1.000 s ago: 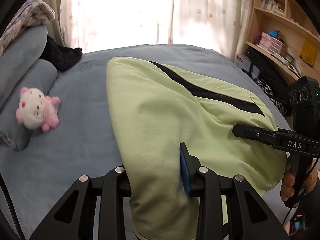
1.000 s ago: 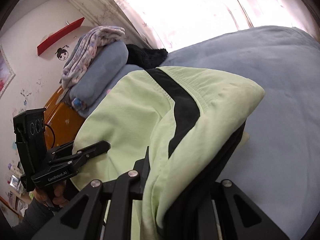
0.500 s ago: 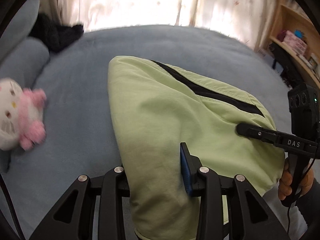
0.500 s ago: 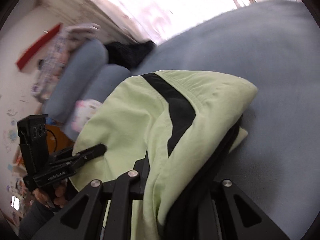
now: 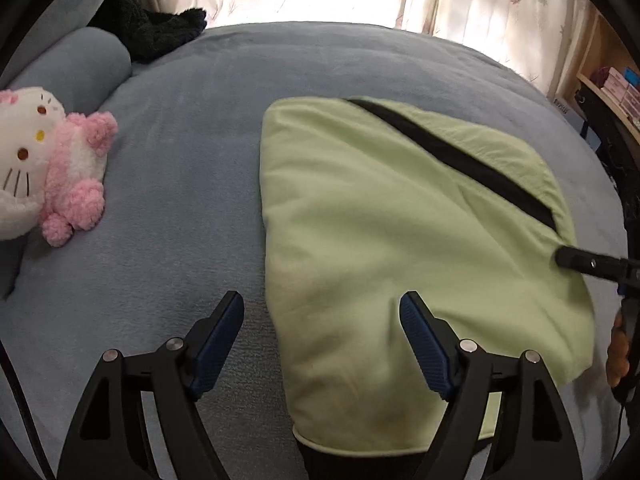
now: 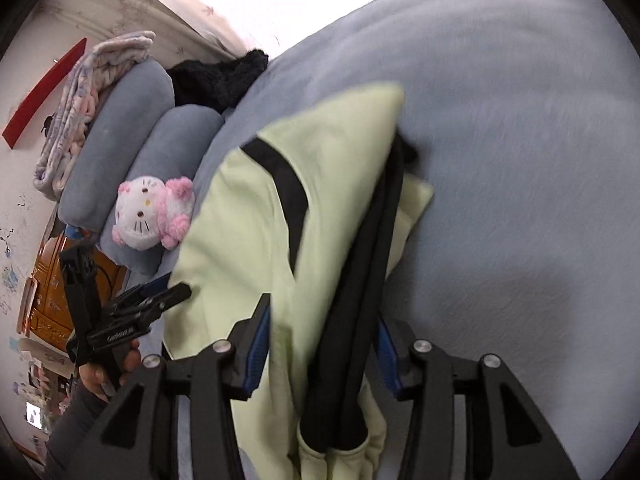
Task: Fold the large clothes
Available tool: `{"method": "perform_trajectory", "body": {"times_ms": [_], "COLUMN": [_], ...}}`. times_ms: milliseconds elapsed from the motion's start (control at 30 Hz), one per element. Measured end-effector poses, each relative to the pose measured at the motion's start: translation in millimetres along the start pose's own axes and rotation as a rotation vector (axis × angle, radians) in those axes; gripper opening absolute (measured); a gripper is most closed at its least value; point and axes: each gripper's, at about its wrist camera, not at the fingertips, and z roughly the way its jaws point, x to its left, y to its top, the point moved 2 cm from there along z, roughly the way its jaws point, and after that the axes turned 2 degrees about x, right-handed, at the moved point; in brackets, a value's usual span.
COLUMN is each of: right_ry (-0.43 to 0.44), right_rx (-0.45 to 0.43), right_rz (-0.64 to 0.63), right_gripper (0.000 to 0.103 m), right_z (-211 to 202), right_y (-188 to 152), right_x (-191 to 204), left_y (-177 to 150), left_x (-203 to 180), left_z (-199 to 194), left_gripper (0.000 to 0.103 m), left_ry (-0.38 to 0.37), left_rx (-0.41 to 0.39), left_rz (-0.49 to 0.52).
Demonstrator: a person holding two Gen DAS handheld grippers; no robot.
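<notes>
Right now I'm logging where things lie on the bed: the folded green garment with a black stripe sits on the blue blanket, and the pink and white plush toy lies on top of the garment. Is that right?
Not quite. The plush toy is not on the green garment; the left wrist view shows it lying apart, beside the blue pillow. The garment does rest on the blue blanket.

The left gripper is pointing steeply down, its jaws having just been opening and now standing wide, the garment's edge lying between the blue pads without being pressed. The right gripper is slanting down too, its jaws having just been opening, cloth hanging loose between them. A hand is gripping the left handle.
</notes>
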Motion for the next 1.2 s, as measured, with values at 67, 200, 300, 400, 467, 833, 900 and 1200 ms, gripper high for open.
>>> {"method": "perform_trajectory", "body": {"times_ms": [67,200,300,400,467,833,900,1200], "right_ry": [-0.003,0.063,0.14,0.216,0.184,0.003,0.044,0.278], "right_rx": [-0.024,-0.003,0.016,-0.045,-0.146,-0.072,-0.026,0.112], "right_rz": [0.013,0.134,0.281,0.355,0.299,0.169,0.236,0.377], "right_gripper": [0.059,0.072,0.072,0.072,0.069,0.048,0.071,0.078], "right_z": [-4.8,12.2,33.6,42.6,35.3,15.3,11.2,45.6], "right_y": [14.4,44.5,61.7,75.7,86.2,79.2,63.0,33.1], "right_x": [-3.3,-25.5,-49.0,-60.4,-55.0,-55.1,-65.8,-66.4], "left_y": [5.1,20.6,34.0,44.5,50.8,52.6,44.8,28.9], "left_x": [-1.1,-0.6,-0.9,-0.8,-2.4,-11.1,-10.8,-15.3], "left_z": [-5.4,8.1,25.8,38.1,44.1,46.5,41.7,37.0], "left_gripper": [0.079,0.08,0.08,0.08,0.08,0.08,0.08,0.08], "left_ry": [-0.003,0.003,0.023,0.04,0.047,0.083,0.07,0.049], "left_rx": [-0.018,0.015,0.038,0.039,0.03,-0.042,-0.035,-0.02], "left_rz": [0.002,-0.024,-0.061,-0.102,-0.116,-0.095,-0.093,-0.1]}}
